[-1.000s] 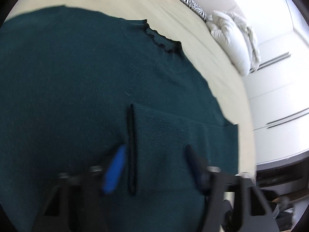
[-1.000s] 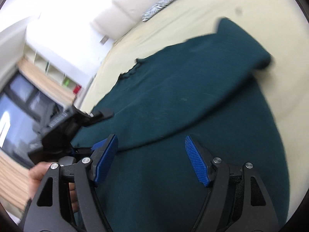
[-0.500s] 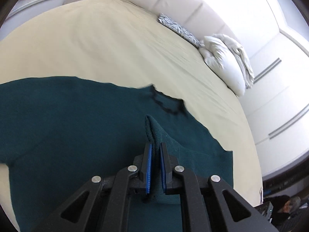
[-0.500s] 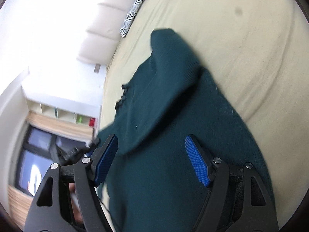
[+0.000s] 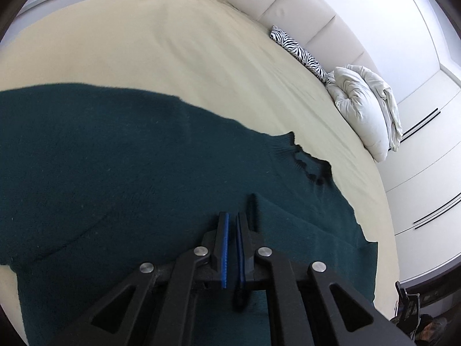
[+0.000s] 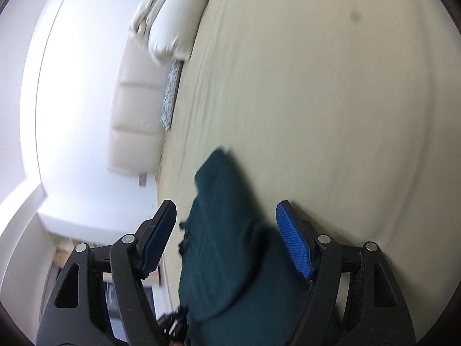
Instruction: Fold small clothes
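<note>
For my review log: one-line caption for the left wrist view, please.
Left hand-held gripper shut on a sleeve cuff of the dark green sweater spread on the beige bed.

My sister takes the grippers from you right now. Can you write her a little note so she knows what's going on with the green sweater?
Left gripper: shut on a sleeve cuff of the sweater.
Right gripper: open, holding nothing, with the sweater's far end showing between its fingers.
Sweater: spread on the beige bed, collar toward the pillows.
Done: the sleeve is pinched and lies over the body.
Left: probably lay that sleeve flat, let go, then fold the body. I can't see how the other sleeve lies.
</note>
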A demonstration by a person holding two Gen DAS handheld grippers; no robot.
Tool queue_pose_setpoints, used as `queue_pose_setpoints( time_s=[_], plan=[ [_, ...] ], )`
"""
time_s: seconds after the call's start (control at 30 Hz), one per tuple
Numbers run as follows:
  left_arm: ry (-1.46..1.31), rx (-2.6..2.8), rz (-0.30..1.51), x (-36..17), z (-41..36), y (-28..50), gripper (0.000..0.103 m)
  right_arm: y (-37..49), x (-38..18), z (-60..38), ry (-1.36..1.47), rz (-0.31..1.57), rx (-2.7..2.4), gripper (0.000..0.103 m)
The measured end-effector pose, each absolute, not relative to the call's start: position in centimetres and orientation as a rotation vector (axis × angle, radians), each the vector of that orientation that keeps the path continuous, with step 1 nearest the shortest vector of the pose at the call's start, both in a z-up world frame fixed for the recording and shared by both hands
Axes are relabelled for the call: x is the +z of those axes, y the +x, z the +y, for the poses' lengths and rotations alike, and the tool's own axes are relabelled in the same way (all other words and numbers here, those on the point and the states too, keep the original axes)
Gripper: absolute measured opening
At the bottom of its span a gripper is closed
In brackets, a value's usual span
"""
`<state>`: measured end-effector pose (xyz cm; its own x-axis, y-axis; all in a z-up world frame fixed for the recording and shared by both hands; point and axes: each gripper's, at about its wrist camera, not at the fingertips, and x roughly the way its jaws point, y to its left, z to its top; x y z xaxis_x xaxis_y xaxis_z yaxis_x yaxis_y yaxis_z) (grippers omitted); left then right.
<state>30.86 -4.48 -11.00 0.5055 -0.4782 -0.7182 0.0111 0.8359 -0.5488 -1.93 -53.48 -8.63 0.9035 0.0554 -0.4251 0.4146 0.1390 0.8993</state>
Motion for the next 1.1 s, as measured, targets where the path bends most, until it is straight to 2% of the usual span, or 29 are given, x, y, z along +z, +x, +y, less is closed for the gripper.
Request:
queue_pose_setpoints(
  time_s=[0.17, 0.23, 0.3, 0.33, 0.37, 0.43, 0.5, 0.6, 0.7, 1.1],
  plan=[
    [-0.515, -0.346, 0.981, -9.6, -5.4, 29.7, 0.004, -1.1, -7.2, -51.4, 1.396, 0.509, -0.17, 0.073],
    [-0.443, -0.352, 0.987, -8.6, -6.7, 29.5, 0.023, 1.2, -7.0, -49.2, 1.366, 0.587, -0.124, 0.073],
    [-0.374, -0.356, 1.014, -8.2, -8.3, 29.8, 0.077, 2.9, -7.2, -47.9, 1.345, 0.648, -0.112, 0.073],
    [-0.347, -0.358, 1.026, -8.3, -9.0, 30.0, 0.082, 3.8, -7.5, -47.4, 1.338, 0.659, -0.102, 0.073],
    [-0.327, -0.358, 1.025, -8.4, -9.4, 30.1, 0.082, 4.5, -7.7, -47.4, 1.337, 0.675, -0.102, 0.073],
    [-0.313, -0.354, 1.029, -8.7, -10.0, 30.2, 0.071, 5.4, -8.1, -47.6, 1.347, 0.672, -0.106, 0.073],
    [-0.316, -0.344, 1.062, -9.3, -10.2, 30.4, 0.025, 5.6, -8.7, -47.3, 1.361, 0.656, -0.116, 0.072],
    [-0.328, -0.336, 1.065, -9.8, -9.6, 29.9, 0.011, 5.3, -8.6, -48.1, 1.357, 0.624, -0.129, 0.072],
    [-0.341, -0.353, 1.044, -9.2, -9.1, 29.2, 0.009, 4.8, -7.8, -49.5, 1.296, 0.58, -0.163, 0.072],
    [-0.394, -0.322, 0.968, -10.4, -7.2, 27.9, 0.009, 3.8, -9.2, -50.6, 1.374, 0.477, -0.134, 0.068]
  ],
)
